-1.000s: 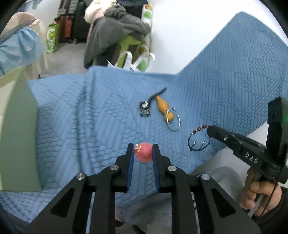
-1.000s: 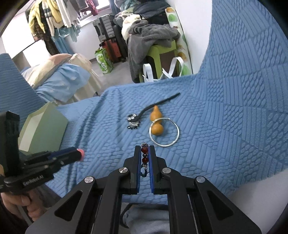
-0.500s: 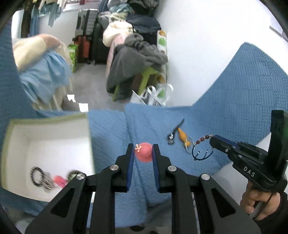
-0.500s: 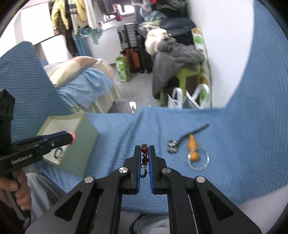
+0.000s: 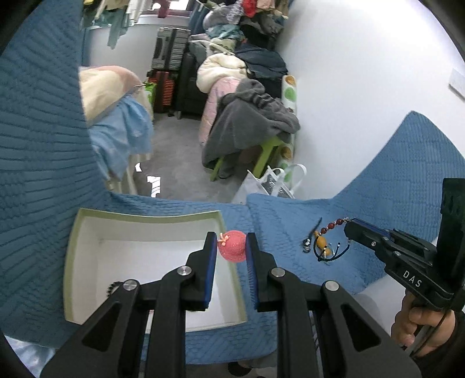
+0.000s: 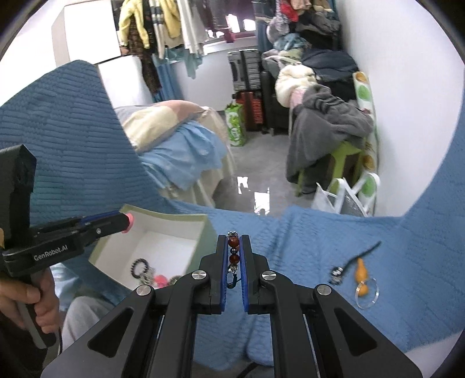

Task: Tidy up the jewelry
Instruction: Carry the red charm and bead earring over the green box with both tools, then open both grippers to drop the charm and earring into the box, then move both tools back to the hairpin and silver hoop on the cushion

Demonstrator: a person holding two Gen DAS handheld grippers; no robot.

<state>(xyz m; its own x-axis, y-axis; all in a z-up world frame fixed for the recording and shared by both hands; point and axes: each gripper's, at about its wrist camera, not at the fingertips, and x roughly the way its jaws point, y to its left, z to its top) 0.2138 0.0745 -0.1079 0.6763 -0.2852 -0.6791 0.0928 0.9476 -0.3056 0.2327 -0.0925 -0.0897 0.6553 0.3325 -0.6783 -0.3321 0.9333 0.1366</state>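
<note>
Both our grippers have risen from the blanket (image 5: 392, 186): left gripper (image 5: 231, 247) clamps the pink ball (image 5: 232, 245) over the box (image 5: 72, 247); right gripper (image 6: 233, 250) pinches the bead bracelet (image 6: 233, 250).

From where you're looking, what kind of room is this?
Most likely a lived-in bedroom or spare room in a home. Clothes hang by the window, suitcases stand against the far wall, and more clothes are heaped on a green stool.

A coral-pink ball (image 5: 232, 246) with an orange bow, a bracelet (image 6: 233, 250) of dark-red beads on teal cord, a pale-green box (image 5: 69, 261) — white inside — an orange gourd charm (image 6: 361, 276), all over blue quilted, geometric-patterned cloth (image 5: 392, 203).
</note>
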